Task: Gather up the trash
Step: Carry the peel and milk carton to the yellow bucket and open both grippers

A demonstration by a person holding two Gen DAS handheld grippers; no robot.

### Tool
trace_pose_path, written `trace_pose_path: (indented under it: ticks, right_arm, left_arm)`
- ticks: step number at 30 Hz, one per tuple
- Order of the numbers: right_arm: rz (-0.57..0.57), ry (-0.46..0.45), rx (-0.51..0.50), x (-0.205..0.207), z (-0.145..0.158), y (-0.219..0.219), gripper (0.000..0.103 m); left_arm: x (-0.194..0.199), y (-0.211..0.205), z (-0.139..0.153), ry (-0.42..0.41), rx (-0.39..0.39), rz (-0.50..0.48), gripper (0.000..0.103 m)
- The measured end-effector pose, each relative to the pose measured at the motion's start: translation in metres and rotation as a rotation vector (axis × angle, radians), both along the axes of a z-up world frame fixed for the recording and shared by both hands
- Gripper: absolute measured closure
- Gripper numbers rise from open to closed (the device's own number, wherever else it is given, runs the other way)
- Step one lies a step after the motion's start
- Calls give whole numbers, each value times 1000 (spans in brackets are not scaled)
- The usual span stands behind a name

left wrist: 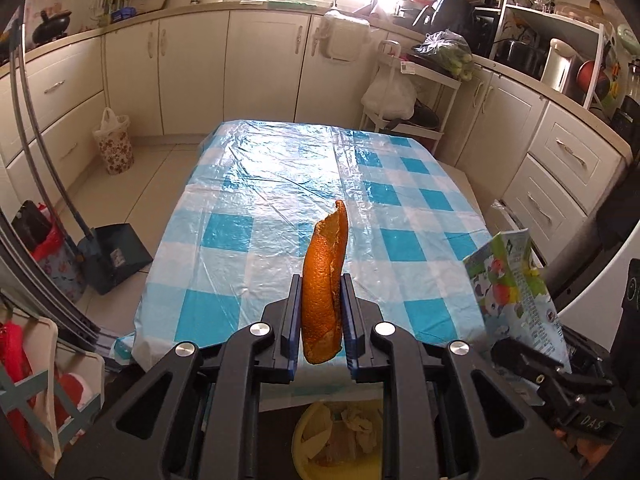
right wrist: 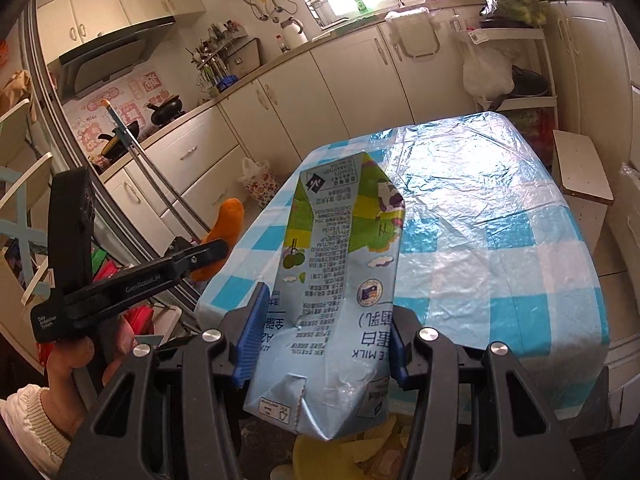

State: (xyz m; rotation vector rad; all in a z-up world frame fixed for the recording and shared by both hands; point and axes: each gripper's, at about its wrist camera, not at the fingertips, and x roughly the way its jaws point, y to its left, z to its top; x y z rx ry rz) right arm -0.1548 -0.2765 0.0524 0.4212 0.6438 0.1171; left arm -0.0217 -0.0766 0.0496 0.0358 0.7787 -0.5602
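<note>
My left gripper (left wrist: 320, 300) is shut on a curled strip of orange peel (left wrist: 324, 280) that stands up between its blue pads, above the near edge of the table (left wrist: 280, 200). The right wrist view shows the same peel (right wrist: 224, 224) held out at the left. My right gripper (right wrist: 324, 332) is shut on a crumpled blue and green milk carton (right wrist: 336, 280), also seen at the right of the left wrist view as the carton (left wrist: 516, 288). Under both grippers stands a yellow bin (left wrist: 336, 440) with crumpled paper and scraps in it; the bin (right wrist: 320, 456) shows below the carton too.
A blue and white checked plastic cloth covers the table. A dustpan (left wrist: 112, 256) with a long handle stands on the floor at the left, beside a flowered bag-lined basket (left wrist: 114, 144). A white rack (left wrist: 416, 92) and cabinets ring the table. A stool (right wrist: 580, 176) stands at the right.
</note>
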Motion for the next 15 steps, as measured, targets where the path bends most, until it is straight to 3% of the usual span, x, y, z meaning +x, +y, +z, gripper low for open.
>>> trace_pose_path:
  ticks: [4,15]
  right_arm:
    - [43,56,-42,-11,-13,17,52]
    - [198,253,-326,1,-59,77,51]
  left_arm:
    - [-17,10,3,-6,-8,-1,86]
    - [-40,37,6,-7,-42,12,86]
